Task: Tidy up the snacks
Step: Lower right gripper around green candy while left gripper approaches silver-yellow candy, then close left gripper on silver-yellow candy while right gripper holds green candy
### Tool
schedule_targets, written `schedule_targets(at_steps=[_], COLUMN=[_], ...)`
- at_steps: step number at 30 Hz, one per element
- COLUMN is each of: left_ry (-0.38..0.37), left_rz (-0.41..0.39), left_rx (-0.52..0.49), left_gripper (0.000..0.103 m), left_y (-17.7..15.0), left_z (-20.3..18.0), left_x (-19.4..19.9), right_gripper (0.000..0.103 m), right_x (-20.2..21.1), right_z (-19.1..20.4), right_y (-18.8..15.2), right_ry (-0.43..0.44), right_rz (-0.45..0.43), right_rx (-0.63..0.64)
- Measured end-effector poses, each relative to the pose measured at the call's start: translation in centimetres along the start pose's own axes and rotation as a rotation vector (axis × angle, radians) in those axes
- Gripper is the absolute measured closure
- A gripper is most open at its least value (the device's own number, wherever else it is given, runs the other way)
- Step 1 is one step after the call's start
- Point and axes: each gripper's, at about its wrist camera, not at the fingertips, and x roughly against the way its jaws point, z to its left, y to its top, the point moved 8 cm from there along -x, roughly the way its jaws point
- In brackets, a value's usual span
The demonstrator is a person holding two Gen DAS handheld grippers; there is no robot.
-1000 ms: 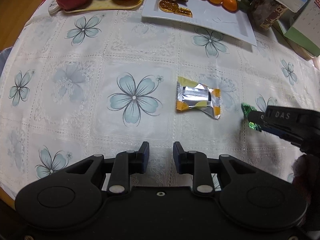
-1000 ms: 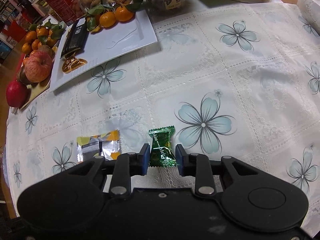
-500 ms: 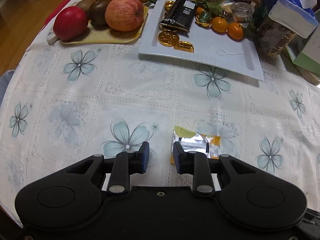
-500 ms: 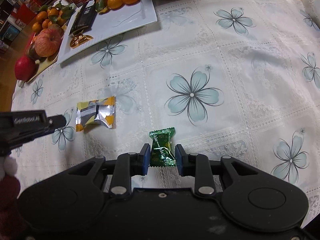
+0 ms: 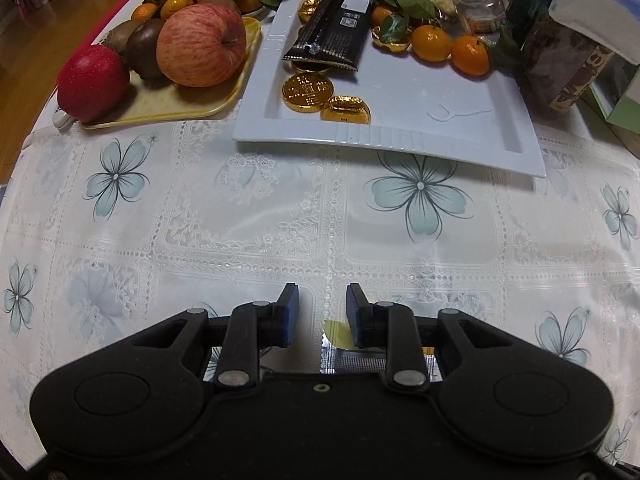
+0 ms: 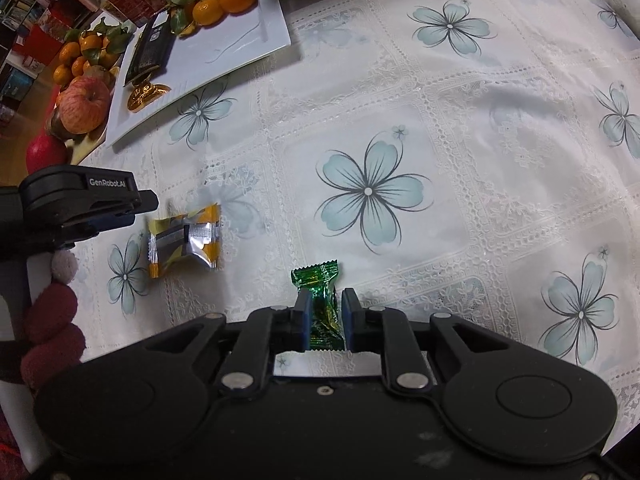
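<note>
A green wrapped candy point(image 6: 318, 278) lies on the flowered tablecloth, and my right gripper point(image 6: 324, 300) is shut on its near end, the pads pressing both sides. A silver-and-yellow snack packet point(image 6: 184, 236) lies to its left. My left gripper point(image 5: 322, 304) hovers over that packet point(image 5: 340, 342), which shows only as a corner low between the fingers. Its jaws stand apart and touch nothing. In the right wrist view the left gripper point(image 6: 148, 202) reaches in from the left edge, with its tip just above the packet.
A white rectangular plate point(image 5: 460, 136) at the back holds a black chocolate bar point(image 5: 332, 32), gold coins point(image 5: 308, 92) and mandarins point(image 5: 432, 42). A yellow tray point(image 5: 160, 108) with apples stands left of it, and jars and boxes stand behind on the right. A red-gloved hand point(image 6: 52, 332) holds the left gripper.
The right jaws closed onto the green candy. The left gripper moved across until the silver-and-yellow packet passed under its fingers, and the plate now looms nearer.
</note>
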Motion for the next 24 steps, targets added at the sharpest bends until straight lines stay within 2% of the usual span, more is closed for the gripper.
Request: schedule_targets(at_steps=[12,17,19,24], left_ry=[-0.009,-0.044,-0.073,-0.128], left_rz=[0.101,0.150,0.162,0.149], left_rx=[-0.094,-0.118,-0.096,-0.019], left_gripper=[0.067,0.067,0.067,0.067], left_y=[-3.8,-5.5,-5.7,-5.1], left_z=[0.0,0.0,0.2,0.9], left_x=[0.5,0.9,1.3,2.6], right_gripper=[0.084,0.084,0.082,0.068], right_x=[0.2,0.1,-0.1,-0.7], right_z=[-0.5,-0.9,-0.8,0.0], right_y=[0.3,0.7,0.7,0.4], right_ry=[0.015,0.020,0.028,0.022], right_rz=[0.007,0.011,0.021,0.039], right_rx=[-0.040,-0.073,-0.084,-0.082])
